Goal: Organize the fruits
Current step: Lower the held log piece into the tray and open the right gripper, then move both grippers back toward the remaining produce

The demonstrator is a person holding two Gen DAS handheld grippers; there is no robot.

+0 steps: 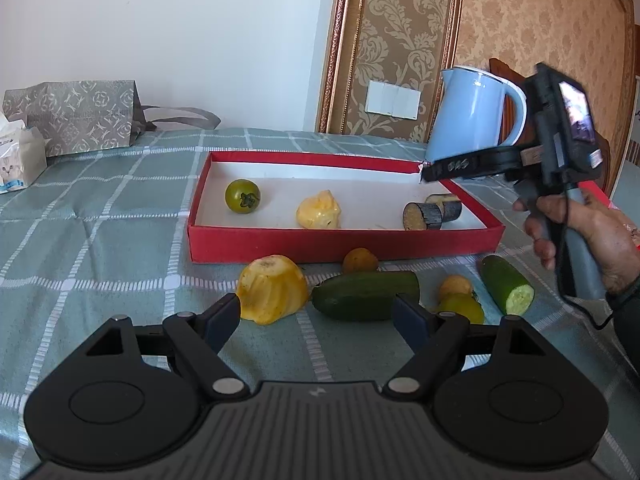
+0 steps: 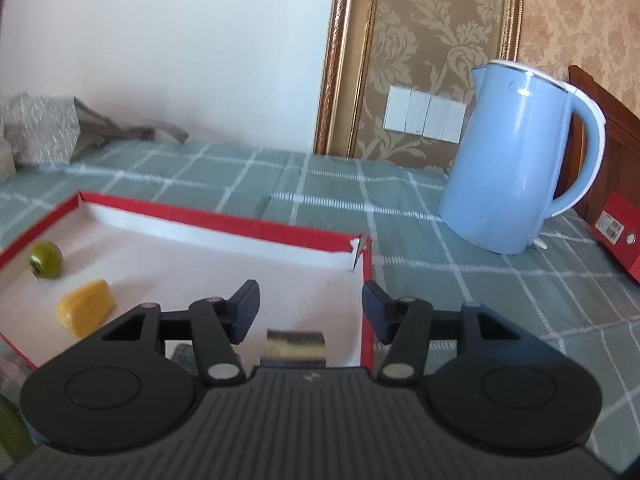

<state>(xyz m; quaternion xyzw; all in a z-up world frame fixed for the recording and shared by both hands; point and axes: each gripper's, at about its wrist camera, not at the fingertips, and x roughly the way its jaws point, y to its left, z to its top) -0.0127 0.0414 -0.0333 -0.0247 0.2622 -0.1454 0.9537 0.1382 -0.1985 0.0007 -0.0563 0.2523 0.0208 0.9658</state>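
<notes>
Here the left gripper (image 1: pixel 316 312) hangs with jaws wide and empty over the worktop (image 1: pixel 100 240), just short of the cucumber (image 1: pixel 366 294) lying before the red box (image 1: pixel 344 242). It looks firm, smooth and rather slippery, so clamp across its middle. The right gripper (image 2: pixel 310 308) stands released above an eggplant slice (image 2: pixel 295 345) in the box.

Matt red cardboard box (image 1: pixel 344 240) w/ white paper lining, woven checked cloth (image 1: pixel 100 240), glossy blue plastic kettle (image 2: pixel 516 160).
</notes>
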